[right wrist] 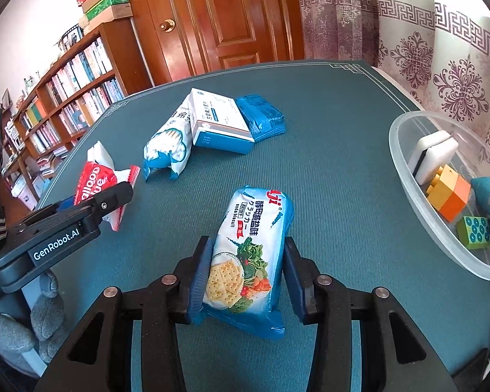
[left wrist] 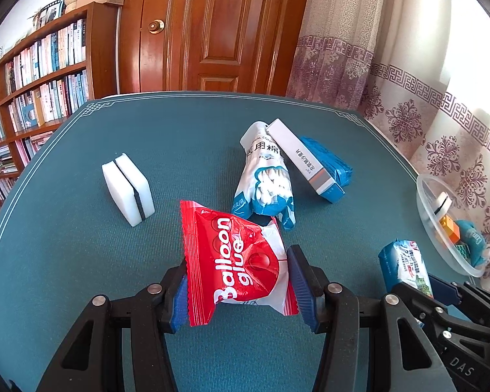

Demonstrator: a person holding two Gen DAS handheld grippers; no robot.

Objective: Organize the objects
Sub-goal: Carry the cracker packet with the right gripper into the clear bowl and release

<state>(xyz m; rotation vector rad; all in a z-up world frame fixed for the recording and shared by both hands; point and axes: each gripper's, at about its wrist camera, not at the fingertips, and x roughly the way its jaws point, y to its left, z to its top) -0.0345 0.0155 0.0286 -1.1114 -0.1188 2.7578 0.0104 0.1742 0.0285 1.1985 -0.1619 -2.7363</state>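
Red balloon-glue packet (left wrist: 238, 261) clamped in left tongs (left wrist: 238, 289), lower centre | right tongs (right wrist: 245, 277) grip cracker pack (right wrist: 248, 254) (lower centre) | clear bowl (right wrist: 405, 176) right edge of worktop (right wrist: 326, 179)

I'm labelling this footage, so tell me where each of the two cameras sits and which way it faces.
Left wrist: on the left gripper, looking forward and down over the teal table mat toward the wooden door; its fingers pinch a red Balloon glue packet.
Right wrist: on the right gripper, facing likewise; its fingers hold a blue cracker packet, with the clear plastic tub to the right.
Shared: each shows the other gripper, the cotton swab bag and the white-and-blue box.
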